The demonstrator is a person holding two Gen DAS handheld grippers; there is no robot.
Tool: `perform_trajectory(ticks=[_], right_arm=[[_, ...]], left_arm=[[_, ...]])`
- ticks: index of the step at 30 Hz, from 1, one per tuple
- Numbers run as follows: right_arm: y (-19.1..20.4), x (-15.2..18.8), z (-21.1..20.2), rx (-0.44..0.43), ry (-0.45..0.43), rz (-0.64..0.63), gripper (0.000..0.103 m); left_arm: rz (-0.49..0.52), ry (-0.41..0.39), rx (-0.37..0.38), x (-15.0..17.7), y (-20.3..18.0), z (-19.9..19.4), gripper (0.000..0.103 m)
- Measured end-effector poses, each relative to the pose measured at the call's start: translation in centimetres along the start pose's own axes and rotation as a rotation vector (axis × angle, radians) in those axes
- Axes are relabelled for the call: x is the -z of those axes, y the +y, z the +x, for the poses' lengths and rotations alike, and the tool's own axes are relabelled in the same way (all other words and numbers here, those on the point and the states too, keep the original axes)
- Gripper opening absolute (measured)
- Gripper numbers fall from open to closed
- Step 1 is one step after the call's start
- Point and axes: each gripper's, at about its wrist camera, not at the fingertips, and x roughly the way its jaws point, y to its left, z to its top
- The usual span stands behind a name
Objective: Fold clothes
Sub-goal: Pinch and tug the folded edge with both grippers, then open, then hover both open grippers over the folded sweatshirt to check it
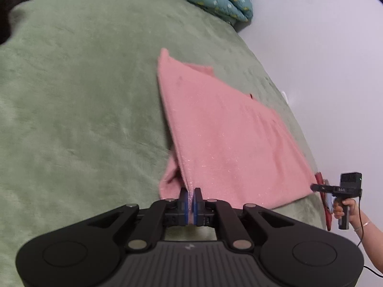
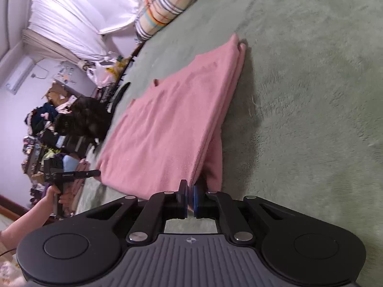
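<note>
- The pink garment (image 1: 222, 129) is lying partly folded on the green bed (image 1: 71, 95), its long axis running away from both grippers toward the far end of the bed.
- The left gripper (image 1: 190, 199) is clenching one near corner of the garment, cloth pinched between the blue pads (image 1: 183, 203).
- The right gripper (image 2: 190, 199) is gripping the opposite near corner, its jaws likewise closed on the pink edge.
- Each gripper is appearing in the other's view at the far side of the near hem, so the hem is spanning the two hands equally.
- The garment is extending forward from both jaws; the coming fold is probably carrying the near hem toward the far end.
</note>
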Motion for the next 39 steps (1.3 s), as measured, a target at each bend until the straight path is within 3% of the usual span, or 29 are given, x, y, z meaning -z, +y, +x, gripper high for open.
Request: perform_trajectory(ticks=[7, 8, 9, 10, 12, 14, 15, 16, 17, 18, 19, 21, 23, 25, 27, 29, 32, 34, 39], right_arm=[[-0.5, 1.0, 1.5, 0.049, -0.007, 0.057, 0.004], [-0.7, 1.5, 0.9, 0.057, -0.021, 0.071, 0.004], [-0.8, 2.0, 0.3, 0.067, -0.034, 0.085, 0.006], [-0.6, 2.3, -0.5, 0.084, -0.04, 0.094, 0.019], [0.3, 3.0, -2.1, 0.165, -0.073, 0.084, 0.025], [2.5, 3.3, -2.9, 0.201, -0.14, 0.04, 0.025], [5.0, 3.6, -2.8, 0.214, -0.225, -0.002, 0.025], [7.3, 3.8, -2.7, 0.226, -0.302, -0.038, 0.025], [8.6, 4.0, -2.3, 0.233, -0.356, -0.045, 0.027], [11.0, 4.5, -0.8, 0.245, -0.443, -0.04, 0.037], [13.2, 5.0, 0.8, 0.26, -0.516, -0.038, 0.042], [16.3, 5.7, 5.3, 0.315, -0.539, -0.067, 0.042], [18.0, 6.6, 8.6, 0.388, -0.544, -0.134, 0.042], [19.3, 7.8, 13.1, 0.549, -0.514, -0.192, 0.042], [19.3, 8.7, 15.6, 0.658, -0.449, -0.189, 0.042], [19.5, 9.7, 17.1, 0.721, -0.412, -0.215, 0.042], [20.2, 12.4, 17.8, 0.819, -0.407, -0.395, 0.043], [20.3, 13.6, 17.2, 0.824, -0.411, -0.399, 0.044], [20.6, 13.1, 15.5, 0.764, -0.378, -0.307, 0.05]], left_arm=[[0.028, 0.075, -0.067, 0.7, -0.1, 0.9, 0.008], [0.058, 0.098, -0.099, 0.9, -0.5, 0.4, 0.019], [0.089, 0.123, -0.135, 1.1, -0.9, -0.1, 0.022], [0.121, 0.148, -0.17, 1.3, -1.3, -0.5, 0.024], [0.172, 0.14, -0.21, 2.1, -2.4, -2.0, 0.024], [0.165, 0.048, -0.146, 2.1, -4.3, -3.6, 0.024], [0.155, 0.003, -0.118, 1.9, -5.1, -3.9, 0.025], [0.129, -0.084, -0.07, 1.6, -6.5, -4.2, 0.032], [0.078, -0.194, -0.016, 1.4, -8.0, -4.0, 0.048], [0.032, -0.259, 0.011, 1.4, -8.8, -3.7, 0.055], [-0.056, -0.332, 0.022, 1.5, -9.9, -2.4, 0.059], [-0.134, -0.368, -0.007, 1.7, -11.9, 0.5, 0.059], [-0.147, -0.35, -0.014, 2.7, -13.6, 4.2, 0.059], [-0.16, -0.335, -0.105, 4.3, -14.8, 6.7, 0.059], [-0.145, -0.335, -0.192, 5.8, -15.5, 7.6, 0.058], [-0.02, -0.36, -0.287, 7.8, -17.3, 7.7, 0.058], [0.234, -0.338, -0.426, 10.5, -19.9, 8.1, 0.059], [0.337, -0.35, -0.471, 12.3, -20.6, 8.2, 0.059], [0.195, -0.351, -0.411, 12.7, -19.4, 6.7, 0.059]])
